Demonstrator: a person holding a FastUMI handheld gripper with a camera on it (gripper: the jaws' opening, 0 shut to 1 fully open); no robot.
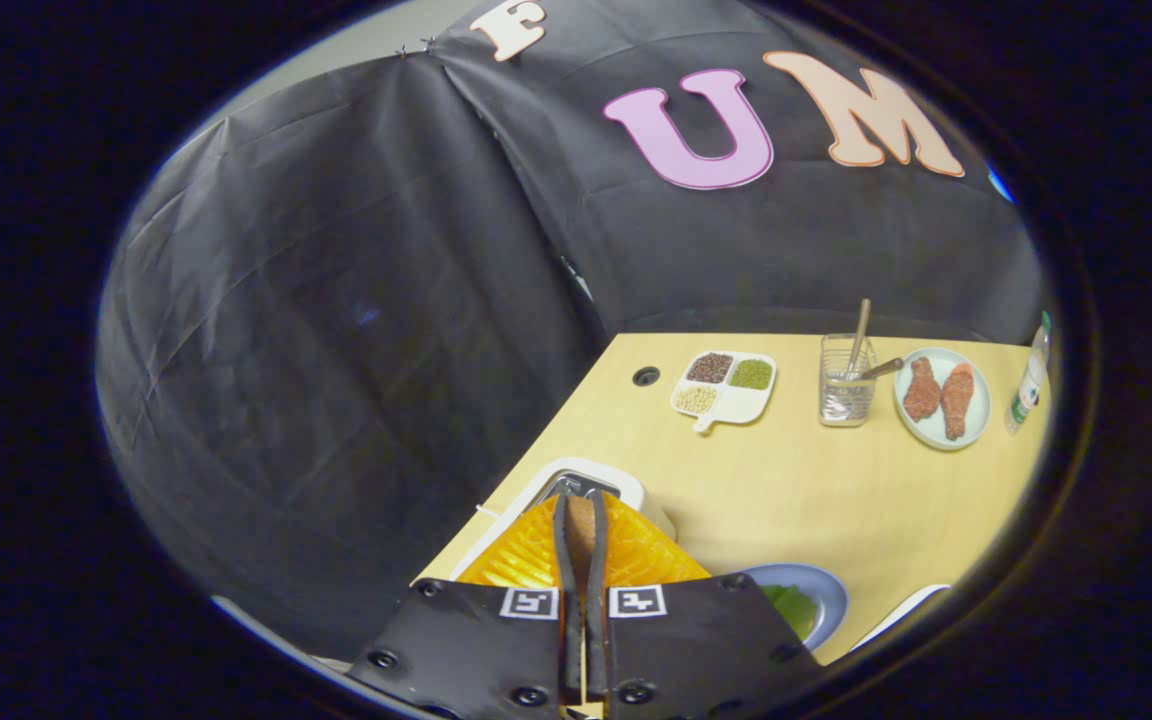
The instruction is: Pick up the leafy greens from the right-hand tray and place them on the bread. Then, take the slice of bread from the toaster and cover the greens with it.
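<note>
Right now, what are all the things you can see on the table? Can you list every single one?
bread slice: one, brown, pinched between the fingers above the toaster
toaster: one, white, just ahead of the fingers
blue plate: one, holding leafy greens, right of the fingers
divided dish: one, white, three fillings, far side
glass: one, clear, utensils inside
pale plate: one, two brown pieces
bottle: one, beyond that plate
table: one, light wood
gripper: one, closed on the bread

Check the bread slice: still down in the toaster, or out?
Out. The gripper is shut on the bread slice, holding it edge-on above the toaster slot.
</note>
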